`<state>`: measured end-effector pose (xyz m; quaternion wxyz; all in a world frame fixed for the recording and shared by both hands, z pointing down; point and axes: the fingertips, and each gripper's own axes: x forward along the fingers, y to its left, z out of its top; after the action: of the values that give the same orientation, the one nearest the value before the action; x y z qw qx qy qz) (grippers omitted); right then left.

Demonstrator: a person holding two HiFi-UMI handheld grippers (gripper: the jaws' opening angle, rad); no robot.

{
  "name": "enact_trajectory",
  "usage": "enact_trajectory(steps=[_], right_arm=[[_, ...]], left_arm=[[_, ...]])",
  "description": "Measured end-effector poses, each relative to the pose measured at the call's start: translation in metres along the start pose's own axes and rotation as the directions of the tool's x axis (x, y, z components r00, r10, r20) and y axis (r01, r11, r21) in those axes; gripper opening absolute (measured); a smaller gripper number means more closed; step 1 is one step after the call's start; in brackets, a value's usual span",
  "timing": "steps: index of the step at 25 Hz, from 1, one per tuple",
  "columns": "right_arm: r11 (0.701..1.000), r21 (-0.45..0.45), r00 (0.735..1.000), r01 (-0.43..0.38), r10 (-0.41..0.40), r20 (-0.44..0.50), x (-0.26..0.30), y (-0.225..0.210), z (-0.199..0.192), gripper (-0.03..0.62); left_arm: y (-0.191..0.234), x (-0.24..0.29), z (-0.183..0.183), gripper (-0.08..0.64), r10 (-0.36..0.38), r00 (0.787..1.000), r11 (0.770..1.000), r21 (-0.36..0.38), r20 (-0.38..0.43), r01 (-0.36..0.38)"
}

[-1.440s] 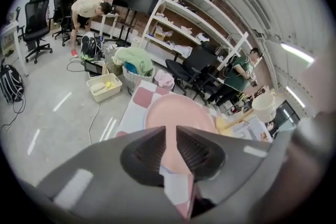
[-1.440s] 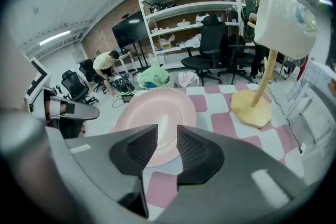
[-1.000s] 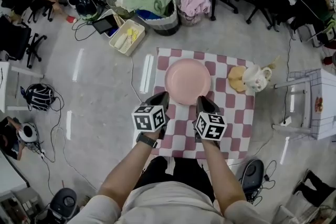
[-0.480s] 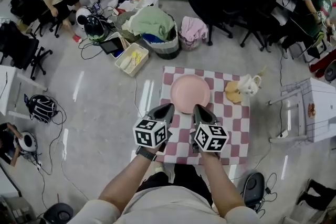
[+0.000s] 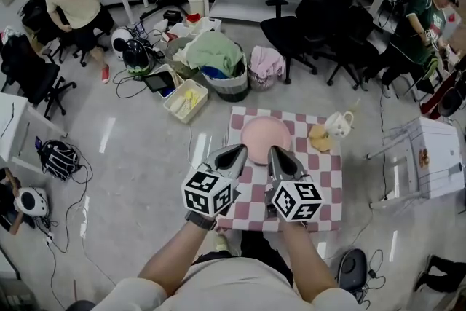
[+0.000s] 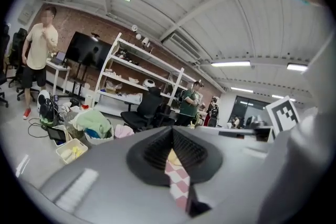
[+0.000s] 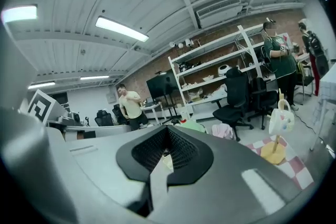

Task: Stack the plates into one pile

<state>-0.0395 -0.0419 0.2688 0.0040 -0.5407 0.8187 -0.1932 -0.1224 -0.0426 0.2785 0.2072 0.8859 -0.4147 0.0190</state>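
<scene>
On the checkered table [image 5: 322,180], the pink plate [image 5: 265,139] lies flat, face up.

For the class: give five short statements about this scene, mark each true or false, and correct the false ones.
1. A pink plate lies on the checked cloth. True.
2. The right tongs grip a plate. False: they are shut with nothing between them.
3. A white cup stands to the right of the plate in the head view. True.
4. The office chairs beyond the table are red. False: they are black.
5. A basket heaped with green cloth stands on the floor beyond the table. True.
</scene>
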Motion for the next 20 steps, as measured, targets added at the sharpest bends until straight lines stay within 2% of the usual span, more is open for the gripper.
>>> enact_trajectory(steps=[7, 20], right_arm=[[0.998, -0.067, 0.994, -0.015, 0.022, 0.105, -0.024, 0.031, 0.049, 0.011], [0.994, -0.095, 0.984, -0.044, 0.06, 0.168, -0.052, 0.059, 0.072, 0.009]], left_arm=[[-0.016, -0.032, 0.045, 0.006, -0.015, 0.997, 0.998, 0.057, 0.076, 0.011], [-0.033, -0.073, 0.079, 0.006, -0.033, 0.986, 0.994, 0.104, 0.161, 0.016]])
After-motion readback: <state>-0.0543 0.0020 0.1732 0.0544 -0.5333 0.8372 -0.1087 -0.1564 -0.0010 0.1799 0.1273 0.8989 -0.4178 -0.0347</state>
